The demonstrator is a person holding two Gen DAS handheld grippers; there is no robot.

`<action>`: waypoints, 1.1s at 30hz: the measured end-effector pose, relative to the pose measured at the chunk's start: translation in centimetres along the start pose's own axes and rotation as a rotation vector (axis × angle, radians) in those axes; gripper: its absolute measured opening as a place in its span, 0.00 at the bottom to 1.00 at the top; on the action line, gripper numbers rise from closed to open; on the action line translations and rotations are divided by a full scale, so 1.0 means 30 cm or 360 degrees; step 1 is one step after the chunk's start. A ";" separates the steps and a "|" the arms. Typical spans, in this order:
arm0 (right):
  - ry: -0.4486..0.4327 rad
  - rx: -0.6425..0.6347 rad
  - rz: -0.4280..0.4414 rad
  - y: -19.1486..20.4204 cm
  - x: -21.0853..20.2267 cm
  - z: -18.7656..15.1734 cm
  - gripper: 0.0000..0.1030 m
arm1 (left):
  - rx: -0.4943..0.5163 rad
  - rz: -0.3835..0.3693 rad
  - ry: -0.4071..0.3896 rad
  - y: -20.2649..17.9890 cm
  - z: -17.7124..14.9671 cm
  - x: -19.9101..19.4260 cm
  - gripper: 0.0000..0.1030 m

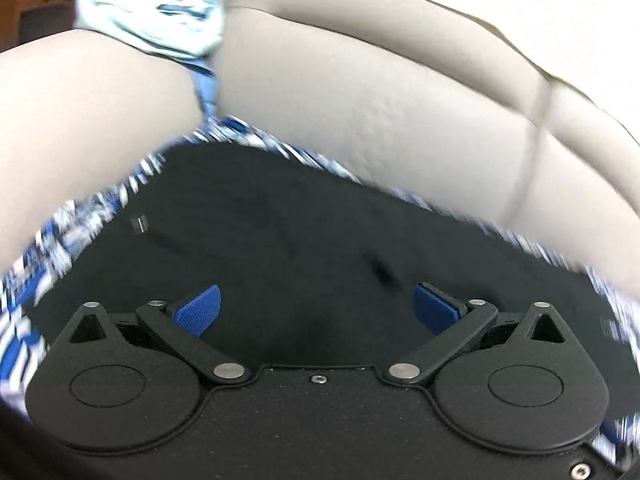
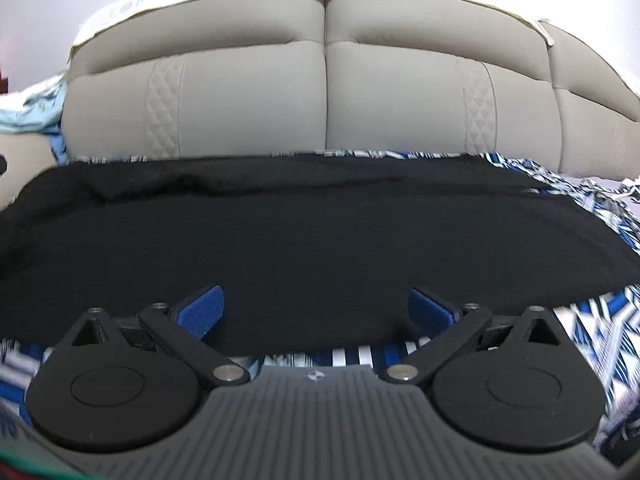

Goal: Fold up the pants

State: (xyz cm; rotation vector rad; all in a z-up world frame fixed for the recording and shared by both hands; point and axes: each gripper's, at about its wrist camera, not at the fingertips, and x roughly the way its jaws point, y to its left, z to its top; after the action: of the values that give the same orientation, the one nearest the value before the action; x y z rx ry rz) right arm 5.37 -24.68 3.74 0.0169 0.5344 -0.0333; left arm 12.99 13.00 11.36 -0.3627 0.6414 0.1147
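Overall, the black pants (image 2: 304, 240) lay spread flat on a blue-and-white patterned cover (image 2: 592, 320), directly in front of the beige sofa backrest (image 2: 256, 96). In the right wrist view the pants ran nearly the full width of the picture, their far edge close under the backrest and their near edge just ahead of the right gripper (image 2: 314, 306). That gripper was released: its blue pads (image 2: 202, 310) stood wide apart over the fabric with nothing between them. The left gripper (image 1: 316, 306) was likewise spread open above the pants (image 1: 280, 232), grasping nothing.

Beside the backrest, toward its left end, a crumpled light-blue cloth (image 1: 160, 20) lay wedged against a beige armrest (image 1: 80, 120); the same cloth (image 2: 32, 108) showed at the left margin of the right wrist view. A small pale tag or fastener (image 1: 140, 224) sat on the pants away from the backrest; its nature could not be made out.

The left wrist picture was smeared, so the cover's pattern (image 1: 60, 240) was illegible there. Gripper bodies hid the nearest strip of cover in both views. Whether either gripper touched the fabric could not be determined.
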 end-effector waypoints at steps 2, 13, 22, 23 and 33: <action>-0.0026 0.0004 0.0005 0.004 0.044 0.039 1.00 | -0.0104 0.0072 -0.0045 0.036 0.110 0.087 1.00; -0.0112 -0.0111 -0.0104 0.050 0.223 0.060 1.00 | -0.0940 0.0549 0.0122 0.241 0.393 0.711 1.00; -0.0145 -0.0162 -0.0132 0.070 0.233 0.041 1.00 | -0.0824 0.1024 0.0058 0.209 0.422 0.911 1.00; -0.0142 -0.0171 -0.0138 0.072 0.233 0.037 1.00 | -0.0784 0.1041 0.0097 0.204 0.423 0.923 1.00; -0.0204 -0.0141 -0.0080 0.084 0.195 0.041 1.00 | -0.0645 0.0817 -0.0128 0.192 0.353 0.676 0.01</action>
State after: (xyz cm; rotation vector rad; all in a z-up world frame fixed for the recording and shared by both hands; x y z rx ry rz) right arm 11.11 -22.37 1.85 -0.0845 0.4077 -0.0592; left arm 33.88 22.10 5.27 -0.5740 0.6189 0.7535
